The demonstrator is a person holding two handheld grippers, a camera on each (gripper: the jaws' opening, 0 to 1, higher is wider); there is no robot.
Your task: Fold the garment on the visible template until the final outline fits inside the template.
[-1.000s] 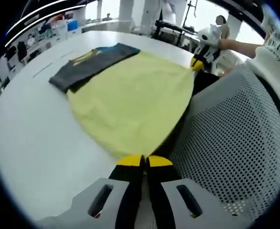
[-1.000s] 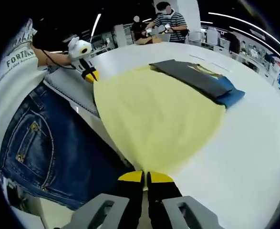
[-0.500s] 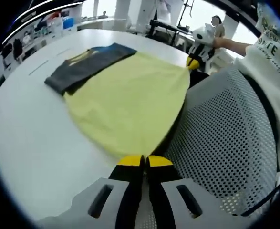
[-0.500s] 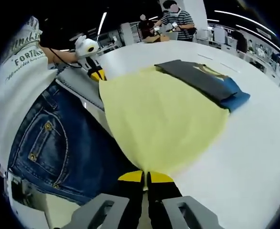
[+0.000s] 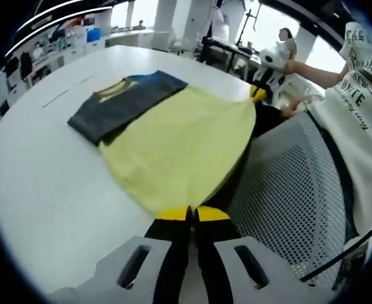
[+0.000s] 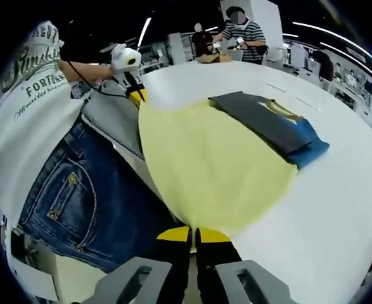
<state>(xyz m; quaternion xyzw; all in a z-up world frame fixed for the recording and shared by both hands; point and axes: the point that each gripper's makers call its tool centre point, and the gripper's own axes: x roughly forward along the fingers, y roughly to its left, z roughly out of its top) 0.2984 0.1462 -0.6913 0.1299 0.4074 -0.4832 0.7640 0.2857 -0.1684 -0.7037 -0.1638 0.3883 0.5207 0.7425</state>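
Your left gripper view looks along its jaws from one corner of the yellow garment (image 5: pixel 179 152), close up, across the white table (image 5: pixel 40 171). Your right gripper view faces the same garment (image 6: pixel 211 164) from the opposite corner. Both views share the garment, the table and each other's gripper.

I see pale yellow cloth garment (image 5: pixel 179 152) spread smooth on table, near hem corners drawn off table edge and raised. Far part folded over: dark grey panel (image 5: pixel 113 107) with blue edge (image 6: pixel 309 142) and small yellow neck opening lies flat atop yellow. In right gripper view, yellow expanse (image 6: pixel 214 164) stretches taut.
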